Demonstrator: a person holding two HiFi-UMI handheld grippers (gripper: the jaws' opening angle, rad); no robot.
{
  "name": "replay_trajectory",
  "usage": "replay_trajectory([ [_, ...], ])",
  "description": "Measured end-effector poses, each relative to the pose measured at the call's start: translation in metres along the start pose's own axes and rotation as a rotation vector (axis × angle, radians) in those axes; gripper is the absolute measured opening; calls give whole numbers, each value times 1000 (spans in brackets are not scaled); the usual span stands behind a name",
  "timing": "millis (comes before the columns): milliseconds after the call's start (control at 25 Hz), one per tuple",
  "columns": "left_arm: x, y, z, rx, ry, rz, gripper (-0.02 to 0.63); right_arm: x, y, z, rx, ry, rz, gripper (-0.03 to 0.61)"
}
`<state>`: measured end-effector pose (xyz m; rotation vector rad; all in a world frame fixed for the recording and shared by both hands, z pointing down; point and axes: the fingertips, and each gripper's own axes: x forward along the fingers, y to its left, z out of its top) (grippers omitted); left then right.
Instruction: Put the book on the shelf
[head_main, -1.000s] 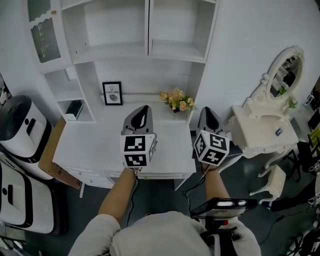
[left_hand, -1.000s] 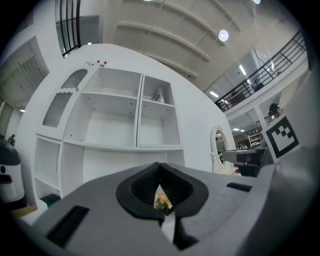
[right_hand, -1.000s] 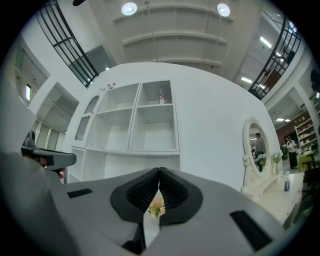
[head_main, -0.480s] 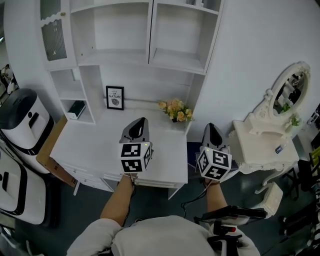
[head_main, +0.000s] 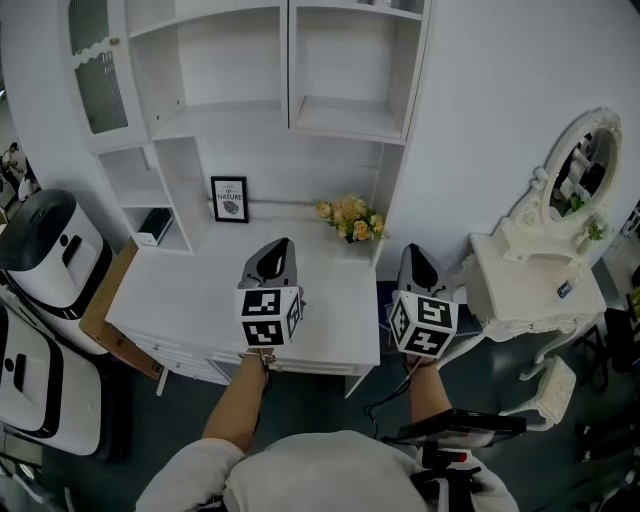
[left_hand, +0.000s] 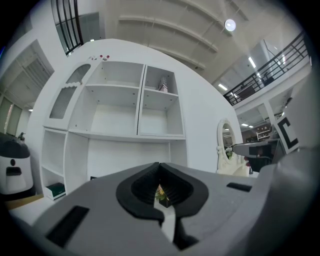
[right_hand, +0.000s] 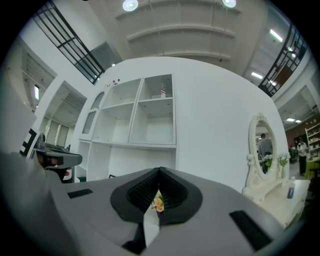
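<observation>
Hovering level over the front half of the white counter (head_main: 190, 300), the left tongs (head_main: 284, 243) have their jaws closed tip to tip with nothing held. The right tongs (head_main: 411, 248) are likewise closed and empty, and hang just off the counter's right edge, over the gap between it and the white dressing table (head_main: 530, 285). The book (head_main: 152, 226), dark and lying flat, sits in the low side cubby at the counter's back left corner, well apart from both tongs. Along the back edge stand a framed picture (head_main: 229, 199) and, nearer the back right corner, a bunch of flowers (head_main: 350, 217). Bare surface stretches from these to the front edge. Above, the shelf unit (head_main: 290, 110) shows two wide open-fronted compartments side by side. A white appliance (head_main: 45, 250) stands beyond the counter's left edge.
</observation>
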<state>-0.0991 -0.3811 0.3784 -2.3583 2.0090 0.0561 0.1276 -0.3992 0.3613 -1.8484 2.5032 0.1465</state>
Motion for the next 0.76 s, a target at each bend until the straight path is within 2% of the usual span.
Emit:
replay_trajectory([
  [760, -4, -2, -10, 4, 19, -12, 8, -5, 7, -10, 15, 22, 7, 21],
])
